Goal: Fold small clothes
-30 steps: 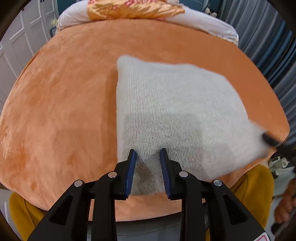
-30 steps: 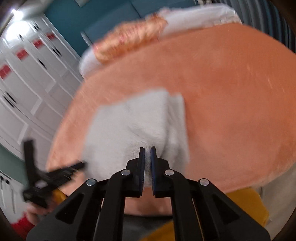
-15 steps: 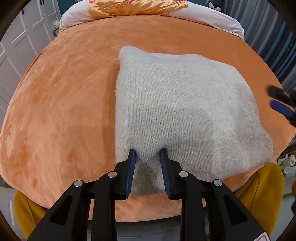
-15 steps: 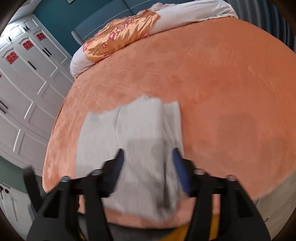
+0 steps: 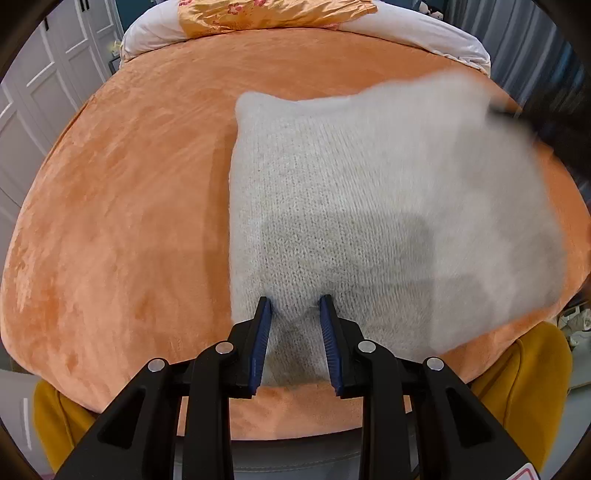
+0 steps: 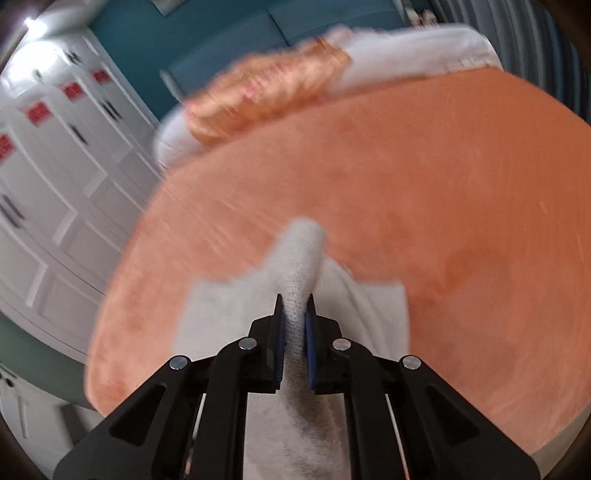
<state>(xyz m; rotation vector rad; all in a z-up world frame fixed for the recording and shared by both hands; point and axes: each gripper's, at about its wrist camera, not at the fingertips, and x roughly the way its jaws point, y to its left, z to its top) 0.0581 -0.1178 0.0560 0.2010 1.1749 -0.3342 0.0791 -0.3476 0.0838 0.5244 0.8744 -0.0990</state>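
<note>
A cream knitted garment (image 5: 354,206) lies on the orange bed cover (image 5: 129,206), folded into a rough rectangle. My left gripper (image 5: 295,314) is open, its blue pads astride the garment's near edge. In the right wrist view my right gripper (image 6: 295,317) is shut on a raised fold of the same garment (image 6: 301,273) and lifts it above the cover (image 6: 443,221). In the left wrist view the garment's right side is blurred and raised, with the right gripper as a dark blur (image 5: 554,122) at its far right edge.
An orange satin pillow (image 5: 273,14) and white bedding (image 5: 424,33) lie at the head of the bed. White cupboard doors (image 6: 55,177) stand to the left. Grey curtains (image 5: 524,40) hang to the right. A yellow chair (image 5: 517,373) shows below the bed's near edge.
My right gripper was shut, opened half a second ago, and has now shut on the garment's right side and lifted it. My left gripper has stayed open at the near edge.
</note>
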